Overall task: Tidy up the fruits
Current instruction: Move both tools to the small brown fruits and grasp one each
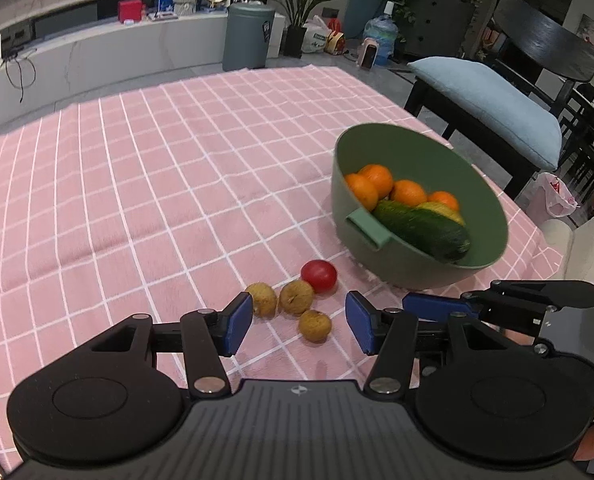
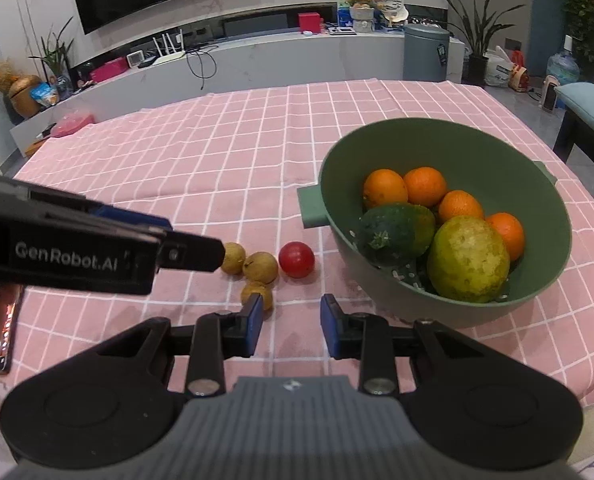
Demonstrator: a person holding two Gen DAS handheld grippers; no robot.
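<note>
On the bench under a pink checked cloth sit three small brown round fruits bunched together, touching a small red round tomato; just right of them stands a green plastic colander bowl holding four oranges, a dark green cucumber and a large yellow-green fruit; the left tongs hover wide apart over the nearest brown fruit, gripping nothing; the right tongs also gape, empty, low beside the bowl, one blue pad overlapping a brown fruit in view.
</note>
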